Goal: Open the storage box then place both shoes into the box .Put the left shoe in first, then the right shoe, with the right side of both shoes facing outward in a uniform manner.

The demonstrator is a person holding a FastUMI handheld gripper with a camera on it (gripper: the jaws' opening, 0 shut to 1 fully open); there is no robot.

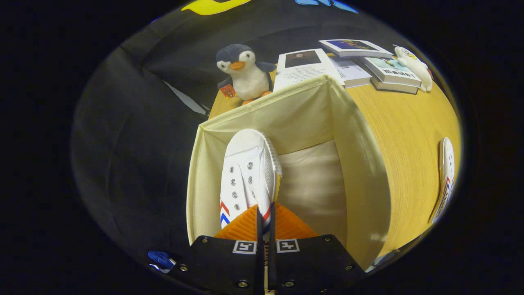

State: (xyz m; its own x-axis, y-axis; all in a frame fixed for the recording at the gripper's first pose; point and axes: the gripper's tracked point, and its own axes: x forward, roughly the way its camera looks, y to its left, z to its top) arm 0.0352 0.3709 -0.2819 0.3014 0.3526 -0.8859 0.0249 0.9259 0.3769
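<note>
The claw is clenched on the heel collar of a white shoe, both orange fingers pressing the thin edge between them, and the shoe hangs toe-forward inside the open storage box. Its toe reaches toward the box's far wall, and it sits close to the box's left wall, leaving the right half of the box floor bare. The stripes on its side — red and blue chevrons — face that left wall.

By my reading this is the first placement: the box is already open, one shoe is going in, and the second shoe lies on the bench well to the right of the box. The next move calls for lowering the held shoe until it rests on the box floor, checking that the correct side faces outward, then letting go and lifting clear without dragging the soft fabric wall. Whether the sole already touches the floor I cannot tell.

The bench is a yellow wood-grain surface. Beyond the box stand a plush penguin, a few books and a small white toy; black cloth closes the booth behind them.
</note>
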